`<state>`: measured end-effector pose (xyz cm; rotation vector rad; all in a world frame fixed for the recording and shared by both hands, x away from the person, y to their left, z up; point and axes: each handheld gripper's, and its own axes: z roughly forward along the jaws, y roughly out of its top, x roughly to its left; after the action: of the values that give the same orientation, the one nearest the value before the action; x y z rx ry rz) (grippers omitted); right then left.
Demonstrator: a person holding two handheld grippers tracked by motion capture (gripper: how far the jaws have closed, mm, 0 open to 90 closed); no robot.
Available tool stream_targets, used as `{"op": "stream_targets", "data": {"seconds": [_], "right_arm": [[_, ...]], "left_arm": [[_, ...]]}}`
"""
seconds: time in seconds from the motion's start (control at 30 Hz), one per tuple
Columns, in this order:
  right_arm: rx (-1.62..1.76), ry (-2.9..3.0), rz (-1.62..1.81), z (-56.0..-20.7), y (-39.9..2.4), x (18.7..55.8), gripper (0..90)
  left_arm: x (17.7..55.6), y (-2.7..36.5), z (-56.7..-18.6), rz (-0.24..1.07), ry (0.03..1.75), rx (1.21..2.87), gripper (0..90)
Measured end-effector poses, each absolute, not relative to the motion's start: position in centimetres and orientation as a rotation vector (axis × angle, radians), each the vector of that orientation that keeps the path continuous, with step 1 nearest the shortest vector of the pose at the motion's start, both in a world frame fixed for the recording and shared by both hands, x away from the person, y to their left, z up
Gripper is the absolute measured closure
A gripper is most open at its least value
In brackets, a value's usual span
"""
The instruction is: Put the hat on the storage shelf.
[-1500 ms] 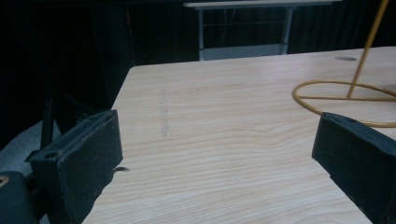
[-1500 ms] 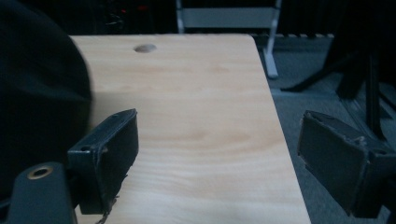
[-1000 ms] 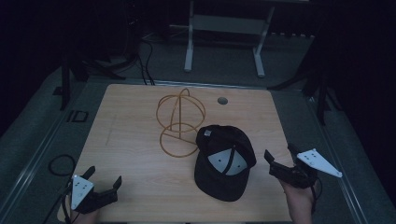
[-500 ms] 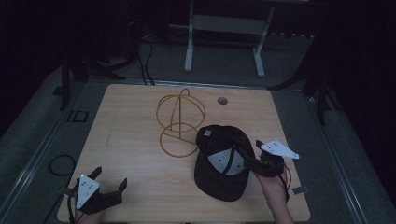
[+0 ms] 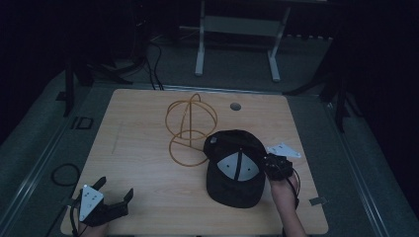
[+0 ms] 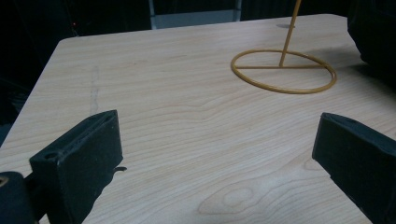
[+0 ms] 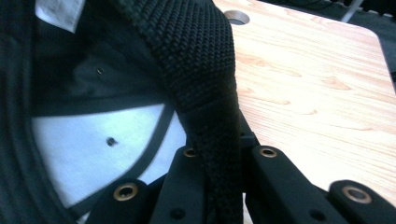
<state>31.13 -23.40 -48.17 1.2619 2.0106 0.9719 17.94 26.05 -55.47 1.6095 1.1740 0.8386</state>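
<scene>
1. Where it lies upside down on the right half of the tabletop (image 5: 148,133), the black cap (image 5: 232,170) forms an open bowl; its hollow shows grey-white lining panels divided by dark seam tape, and nothing lies in it.
2. The right tool (image 5: 269,165) meets the cap at its right rim. In the right gripper view its jaws have just been closing and now clamp the coarse woven black band of the rim (image 7: 205,70) between them.
3. The left tool (image 5: 116,195) sits at the near left corner of the tabletop, well apart from the cap. Its jaws stand wide with bare wood between them.
4. A wire stand (image 5: 190,128) of thin yellow-gold rod stands near the centre: a flat ring base, an upright post and crossed hoops above. Its base ring lies just beside the cap's far left edge.
5. The tabletop is pale wood-grain laminate with rounded corners. A small round grommet hole (image 5: 235,106) sits near the far edge.
6. Open surface remains across the left half and along the far right side. The cap's near rim lies close to the near edge.
7. Beyond the tabletop, dark floor carries cables (image 5: 148,59) and a light metal frame (image 5: 237,29).
</scene>
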Motion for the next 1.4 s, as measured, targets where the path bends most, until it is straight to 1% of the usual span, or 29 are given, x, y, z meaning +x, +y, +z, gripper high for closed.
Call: {"op": "stream_targets", "data": {"seconds": [0.23, 0.5, 0.77, 0.9, 1.03, 1.13, 1.4], "right_arm": [[1.23, 1.986, 1.036, -47.0, -23.4, 30.4, 88.6], [1.19, 1.967, 1.11, -44.8, -23.3, 29.7, 88.8], [1.144, 1.944, 1.17, -42.4, -23.3, 28.8, 88.8], [1.113, 1.932, 1.2, -41.2, -23.3, 28.2, 88.8], [1.089, 1.923, 1.222, -40.1, -23.4, 27.7, 88.9], [1.071, 1.913, 1.234, -39.3, -23.5, 27.4, 88.9], [1.037, 1.882, 1.315, -37.5, -23.9, 26.4, 88.8]], "left_arm": [[18.0, 25.9, -55.4, 0.83, 1.172, 1.616, 1.9], [18.0, 25.8, -55.4, 0.824, 1.171, 1.609, 1.9], [18.1, 25.0, -55.4, 0.77, 1.132, 1.65, 1.9], [18.1, 24.3, -55.2, 0.751, 1.112, 1.655, 1.9], [18.1, 23.2, -55.1, 0.701, 1.054, 1.704, 1.9], [18.2, 22.4, -54.9, 0.64, 1.047, 1.691, 1.9], [18.5, 19.1, -53.8, 0.578, 0.97, 1.692, 1.9]]}}
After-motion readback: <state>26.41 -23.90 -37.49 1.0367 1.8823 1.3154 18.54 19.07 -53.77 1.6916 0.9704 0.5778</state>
